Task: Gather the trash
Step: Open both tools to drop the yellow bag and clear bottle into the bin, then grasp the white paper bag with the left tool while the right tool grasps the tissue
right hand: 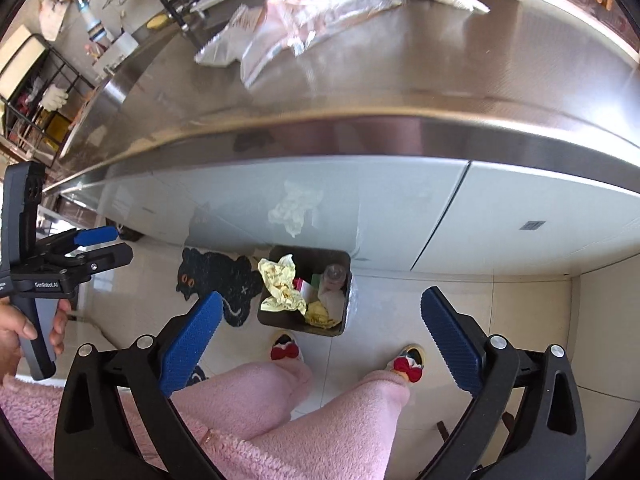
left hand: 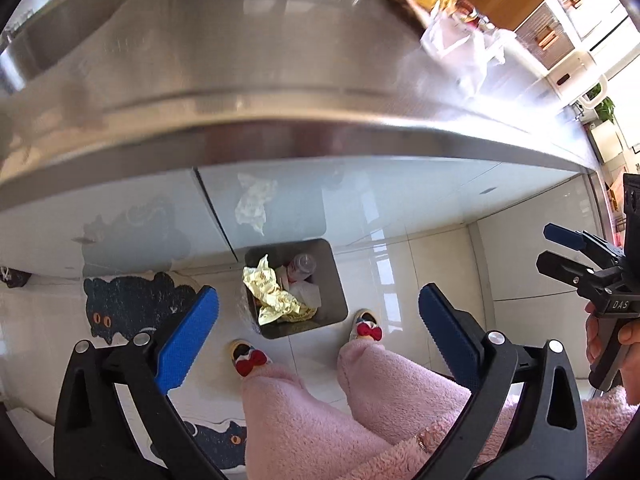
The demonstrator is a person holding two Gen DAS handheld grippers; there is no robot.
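A steel trash bin (left hand: 334, 280) stands on the floor below the counter edge; it also shows in the right wrist view (right hand: 346, 300). Inside lie crumpled yellow paper (left hand: 276, 296), a plastic bottle (left hand: 304, 266) and white scraps. My left gripper (left hand: 318, 330) is open and empty, high above the bin. My right gripper (right hand: 320, 334) is open and empty too, also above the bin. Each gripper shows from the side in the other's view: the right gripper (left hand: 560, 252) and the left gripper (right hand: 108, 244). Plastic wrappers (right hand: 316, 16) and white crumpled paper (left hand: 460, 46) lie on the steel counter (left hand: 280, 60).
The counter's front edge (right hand: 360, 136) runs across both views, with pale glossy cabinet doors (right hand: 400, 208) below. A sink (left hand: 68, 20) is at the far left. A black cat mat (left hand: 128, 304) lies on the tiled floor. The person's pink-clad legs and slippers (left hand: 366, 326) stand by the bin.
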